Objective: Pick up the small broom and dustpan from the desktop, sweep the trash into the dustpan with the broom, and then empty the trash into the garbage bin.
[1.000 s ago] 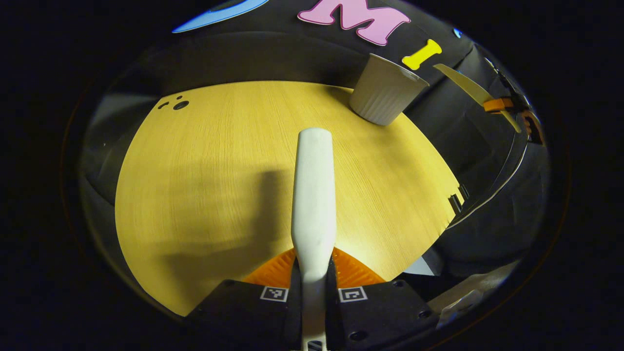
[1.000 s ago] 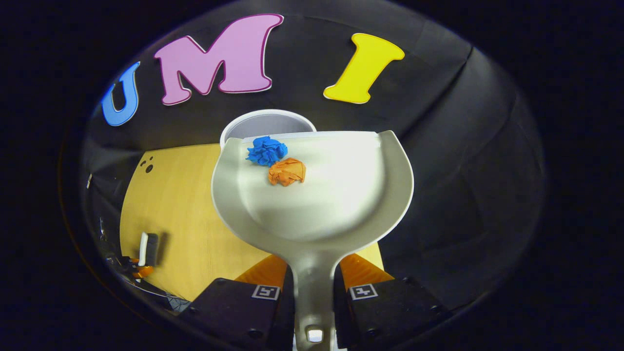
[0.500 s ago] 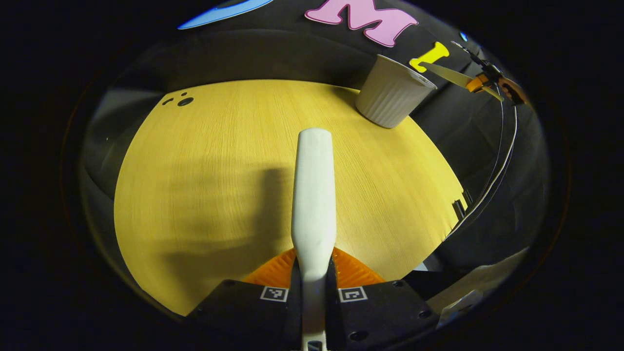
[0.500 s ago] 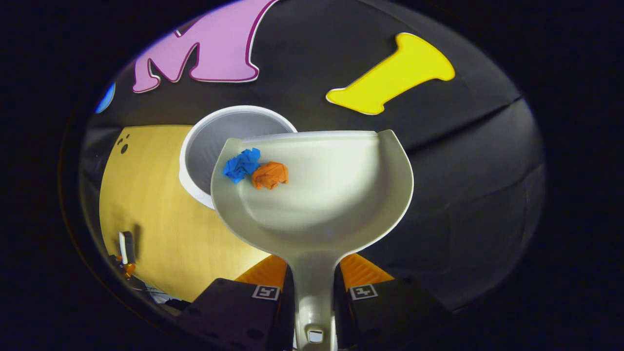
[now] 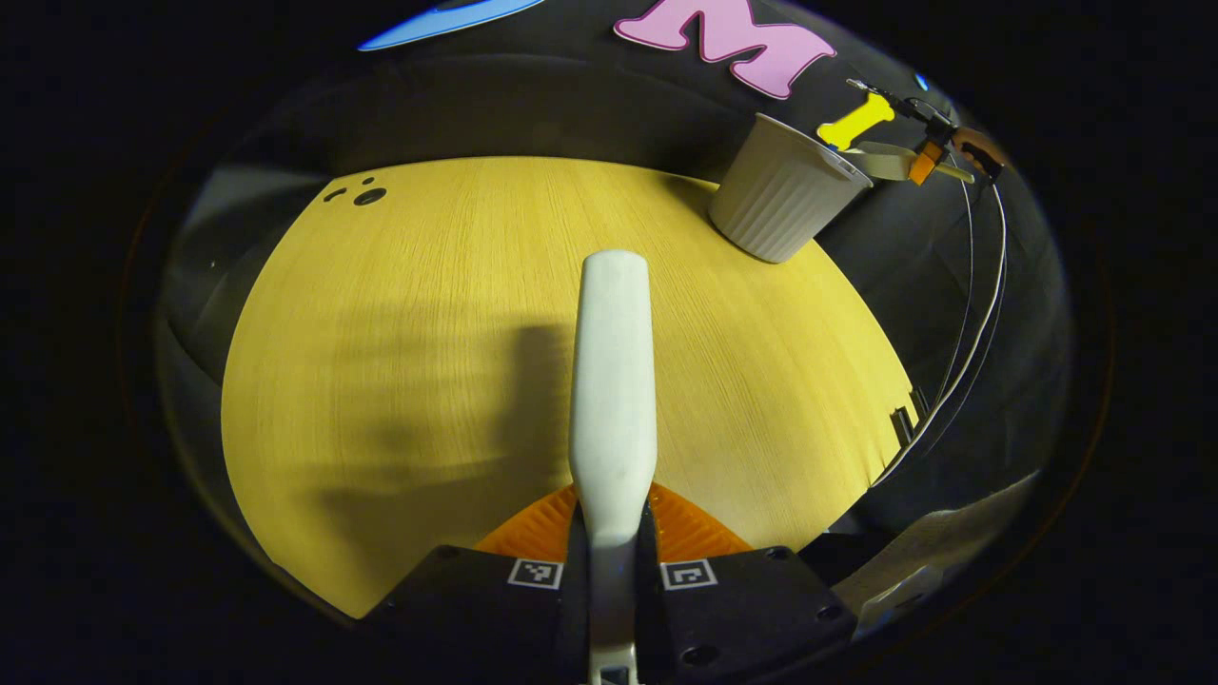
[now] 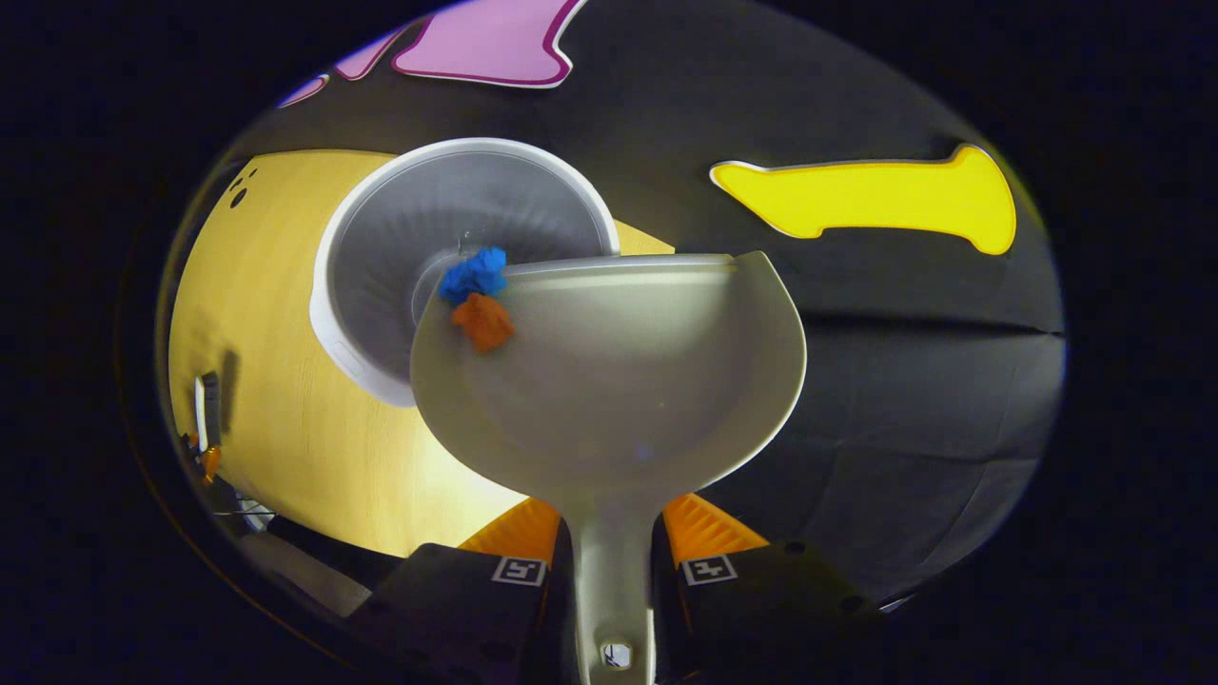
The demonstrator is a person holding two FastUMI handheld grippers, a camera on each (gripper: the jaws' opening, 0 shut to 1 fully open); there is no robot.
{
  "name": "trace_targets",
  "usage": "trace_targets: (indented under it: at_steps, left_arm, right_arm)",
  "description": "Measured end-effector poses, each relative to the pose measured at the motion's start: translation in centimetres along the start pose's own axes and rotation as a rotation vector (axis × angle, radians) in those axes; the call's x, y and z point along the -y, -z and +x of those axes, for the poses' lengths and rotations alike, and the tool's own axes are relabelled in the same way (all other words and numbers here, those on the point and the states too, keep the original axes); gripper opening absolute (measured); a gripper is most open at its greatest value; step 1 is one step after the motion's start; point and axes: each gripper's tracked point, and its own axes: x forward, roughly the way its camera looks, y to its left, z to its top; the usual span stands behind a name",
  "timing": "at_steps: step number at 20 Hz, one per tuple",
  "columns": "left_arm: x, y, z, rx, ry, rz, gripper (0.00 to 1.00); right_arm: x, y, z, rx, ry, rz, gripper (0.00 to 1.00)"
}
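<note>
Two grippers pinching: right point(image 6: 611, 552) dustpan point(image 6: 618, 381), lip toward bin point(image 6: 457, 219); left point(image 5: 611, 533) broom point(image 5: 612, 381).

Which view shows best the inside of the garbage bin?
The right gripper view: it looks down into the garbage bin, with the dustpan tipped over its rim. The left gripper view shows the bin from outside, its ribbed wall, standing on the desktop.

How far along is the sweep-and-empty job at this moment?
Done: the blue paper wad and orange paper wad lie in the dustpan, and the wooden desktop looks swept. In hand: the right claw tips the dustpan over the white garbage bin, wads at its lip. The left claw holds the broom. Left: both wads must drop in.
</note>
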Motion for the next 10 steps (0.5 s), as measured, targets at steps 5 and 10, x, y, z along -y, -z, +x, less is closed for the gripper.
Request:
trace_targets:
  at_steps: [5, 10]
  left_arm:
    - [0.0, -0.3, 0.2, -0.003, -0.007, 0.005, 0.23]
    - [-0.5, -1.1, 0.8, 0.0, -0.048, 0.037, 0.23]
  right_arm:
    - [0.3, 0.4, -0.1, 0.025, 0.015, -0.016, 0.37]
    - [0.0, 2.0, -0.6, 0.179, -0.046, 0.056, 0.37]
